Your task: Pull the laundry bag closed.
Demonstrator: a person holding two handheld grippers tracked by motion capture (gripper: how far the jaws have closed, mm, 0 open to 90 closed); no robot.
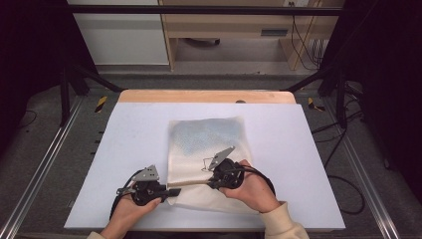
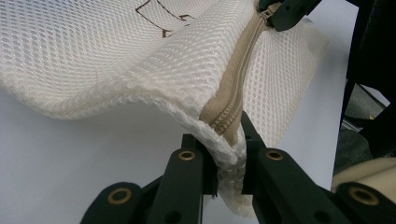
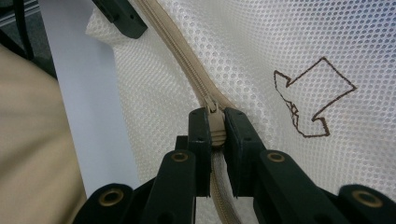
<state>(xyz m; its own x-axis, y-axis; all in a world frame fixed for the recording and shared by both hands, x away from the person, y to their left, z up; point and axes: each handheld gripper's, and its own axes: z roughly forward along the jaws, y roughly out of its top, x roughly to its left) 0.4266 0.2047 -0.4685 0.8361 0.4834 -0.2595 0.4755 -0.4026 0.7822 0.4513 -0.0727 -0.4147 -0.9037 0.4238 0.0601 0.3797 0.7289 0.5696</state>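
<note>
A white mesh bag [image 1: 206,137] with something bluish inside lies flat on the white table [image 1: 129,139]. A beige zipper [image 2: 237,81] runs along its near edge. My left gripper [image 1: 174,191] is shut on the bag's near-left corner, at the zipper's end. In the left gripper view that corner [image 2: 229,149] sits pinched between the jaws and lifted a little off the table. My right gripper [image 1: 211,182] is shut on the zipper pull [image 3: 215,128], a short way along the zipper [image 3: 180,53] from the left gripper [image 3: 119,16]. A brown arrow mark [image 3: 313,98] is stitched on the mesh beside the pull.
The table's far edge is a wooden strip [image 1: 206,96]. Black frame bars [image 1: 79,74] stand at both far corners, and cables [image 1: 343,164] trail off the right side. A beige sleeve [image 3: 28,140] lies close behind the right gripper.
</note>
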